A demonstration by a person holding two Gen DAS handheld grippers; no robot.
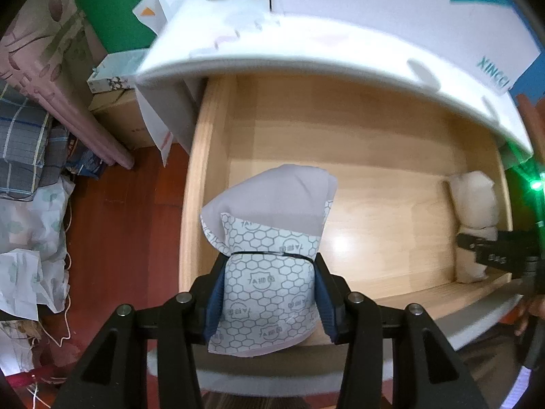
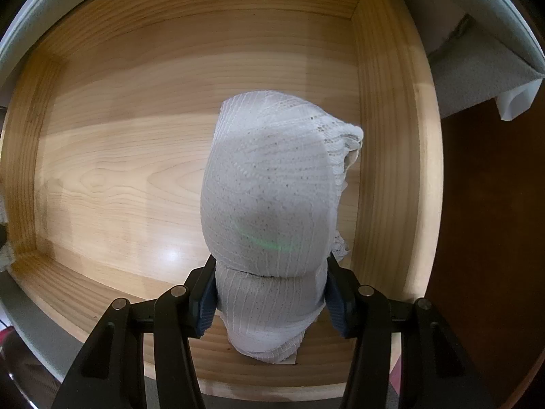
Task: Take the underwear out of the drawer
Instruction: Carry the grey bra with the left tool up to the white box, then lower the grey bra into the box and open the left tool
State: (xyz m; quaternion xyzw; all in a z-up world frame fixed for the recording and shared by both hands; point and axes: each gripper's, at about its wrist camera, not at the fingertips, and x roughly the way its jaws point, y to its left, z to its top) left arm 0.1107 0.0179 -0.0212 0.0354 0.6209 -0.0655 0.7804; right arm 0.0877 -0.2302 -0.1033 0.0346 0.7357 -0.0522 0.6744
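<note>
The open wooden drawer (image 1: pixel 374 129) fills both views. My left gripper (image 1: pixel 269 293) is shut on a rolled lilac underwear with a honeycomb-print lining (image 1: pixel 269 238), held over the drawer's front left part. My right gripper (image 2: pixel 270 289) is shut on a rolled white knitted underwear (image 2: pixel 269 184) at the drawer's right end (image 2: pixel 385 136). That white roll (image 1: pixel 473 211) and the right gripper (image 1: pixel 490 252) also show at the right of the left wrist view. Whether either roll still touches the drawer floor I cannot tell.
A white cabinet top (image 1: pixel 306 47) overhangs the drawer's back. Left of the drawer are red-brown floor (image 1: pixel 126 231), cardboard boxes (image 1: pixel 119 116), folded cloth and bedding (image 1: pixel 27 156). A white cloth corner (image 2: pixel 511 102) hangs at the right.
</note>
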